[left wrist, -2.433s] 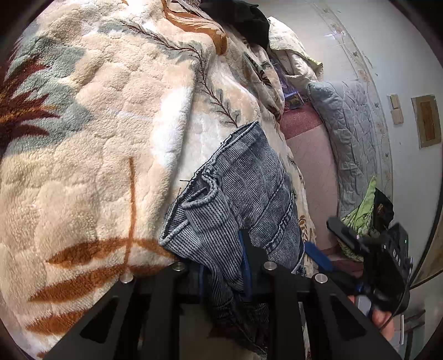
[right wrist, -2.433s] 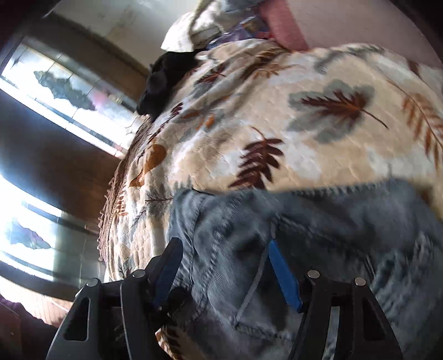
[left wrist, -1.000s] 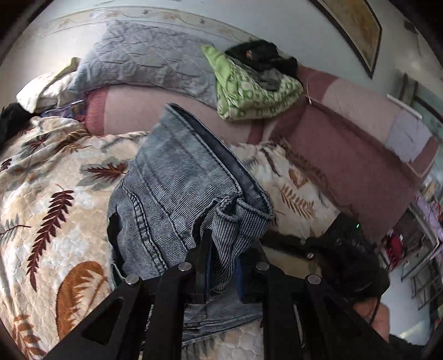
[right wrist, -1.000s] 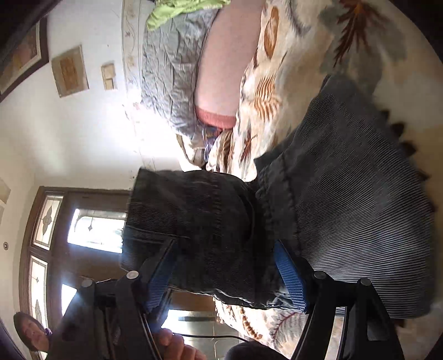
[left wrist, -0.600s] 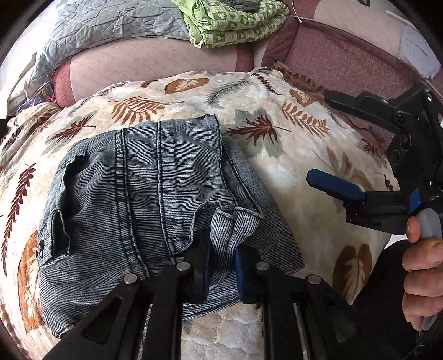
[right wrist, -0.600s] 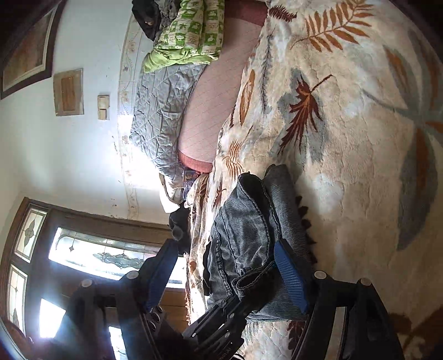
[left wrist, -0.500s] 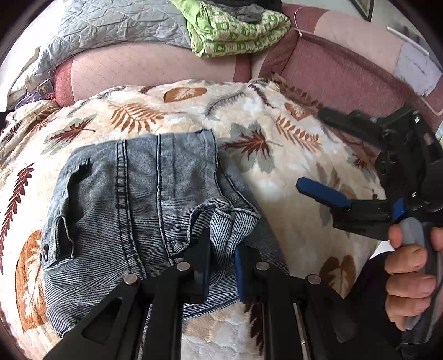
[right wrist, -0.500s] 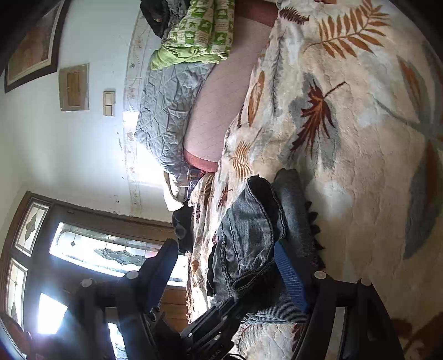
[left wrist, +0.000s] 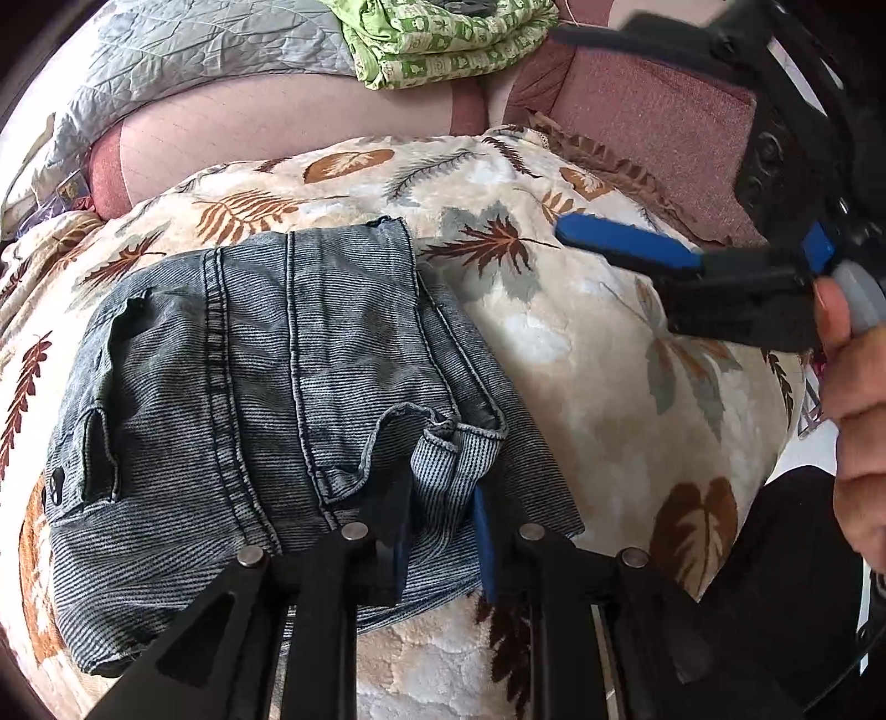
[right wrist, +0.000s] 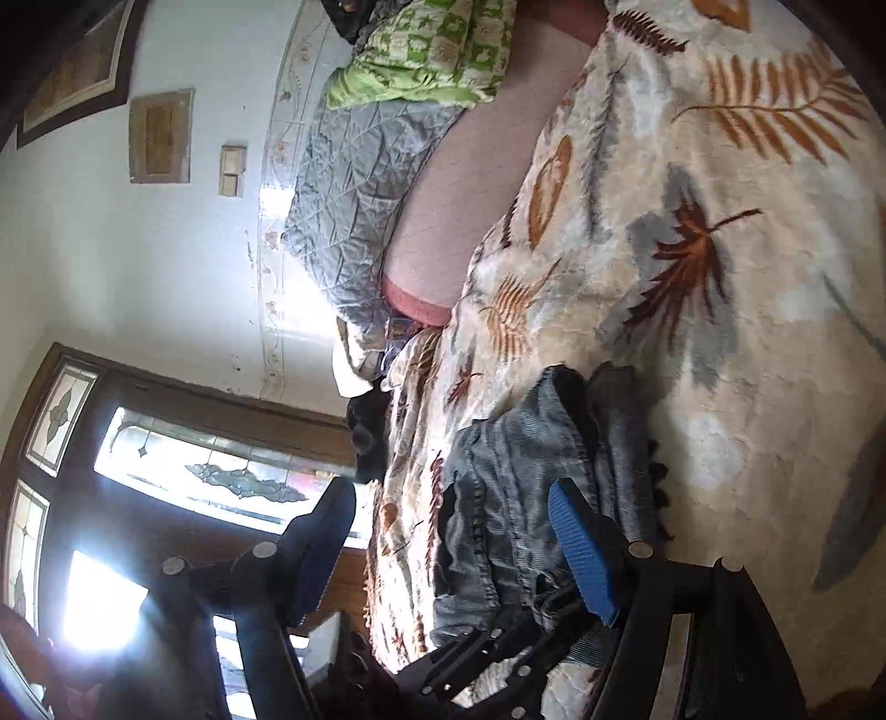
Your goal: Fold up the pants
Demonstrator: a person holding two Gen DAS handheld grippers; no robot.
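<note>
Left tongs (left wrist: 440, 518) pinch a hem fold of the folded pants (left wrist: 266, 387) on the blanket (left wrist: 598, 354); right tongs (right wrist: 451, 545) hover open, empty.

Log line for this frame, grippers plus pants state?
left gripper: shut on pants hem | right gripper: open, off cloth | pants: folded on blanket

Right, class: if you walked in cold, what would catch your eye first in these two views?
First, the folded grey-blue jeans lying on the leaf-print fleece blanket, with the left gripper pinching a bunched hem at their near edge. Next, the right gripper held open above the blanket to the right. Behind, a bright green patterned quilt lies on the sofa back.
</note>
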